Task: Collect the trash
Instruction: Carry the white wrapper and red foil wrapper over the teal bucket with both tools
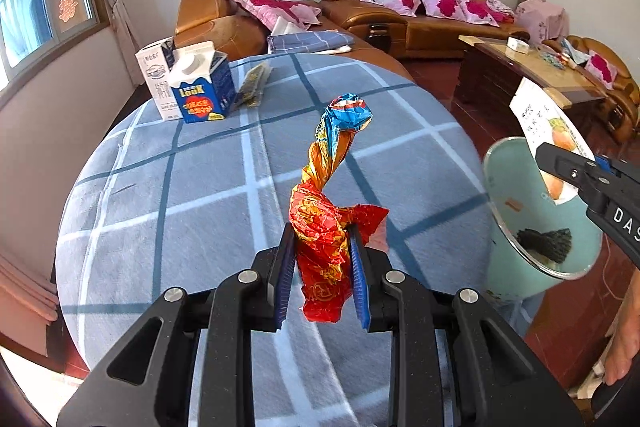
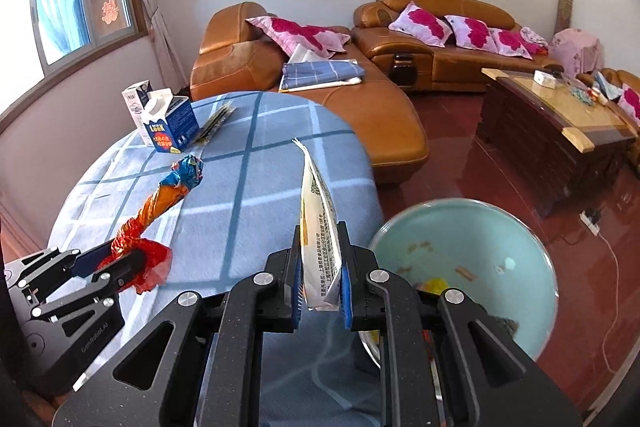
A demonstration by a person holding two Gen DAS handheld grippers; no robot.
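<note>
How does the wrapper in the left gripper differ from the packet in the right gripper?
The twisted wrapper is crumpled foil in red, orange and blue; the white packet is pale with small printed text. The wrapper is wrung into a rope shape, while the packet is flat and seen edge-on. The wrapper is over the checked tablecloth; the packet is nearer the green bin. Both are clamped upright, in the left gripper and the right gripper.

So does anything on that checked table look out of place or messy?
Nothing is spilled. Two cartons stand upright at the far edge of the table with a flat dark wrapper beside them, presumably trash left to collect.
</note>
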